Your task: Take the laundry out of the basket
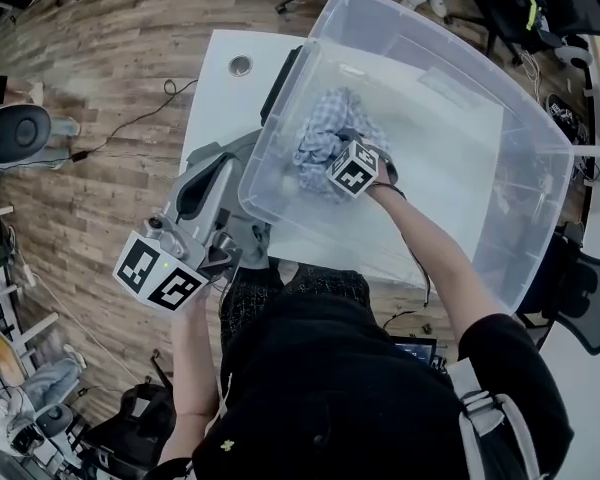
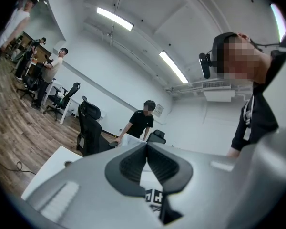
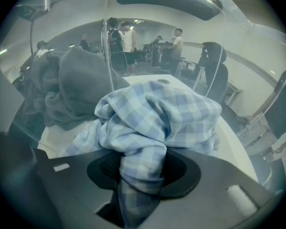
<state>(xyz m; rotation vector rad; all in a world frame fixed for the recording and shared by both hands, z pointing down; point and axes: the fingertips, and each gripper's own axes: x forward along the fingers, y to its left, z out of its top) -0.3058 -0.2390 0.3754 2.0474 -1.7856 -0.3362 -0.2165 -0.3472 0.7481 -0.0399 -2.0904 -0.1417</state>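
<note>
Two garments sit in the clear basket [image 1: 525, 208]: a blue checked shirt [image 3: 157, 123] and a grey cloth [image 3: 76, 85] touching it. My right gripper [image 3: 143, 171] has its jaws pinching the shirt. My left gripper [image 2: 147, 149], jaws pressed together and empty, is over the counter [image 1: 230, 98].

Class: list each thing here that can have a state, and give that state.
bin: upright, lidless, holding laundry
checked cloth: crumpled in bin, one fold gripped
grey garment: crumpled in bin, not gripped
right gripper: inside bin, shut on checked cloth
left gripper: outside bin, shut, empty
</note>
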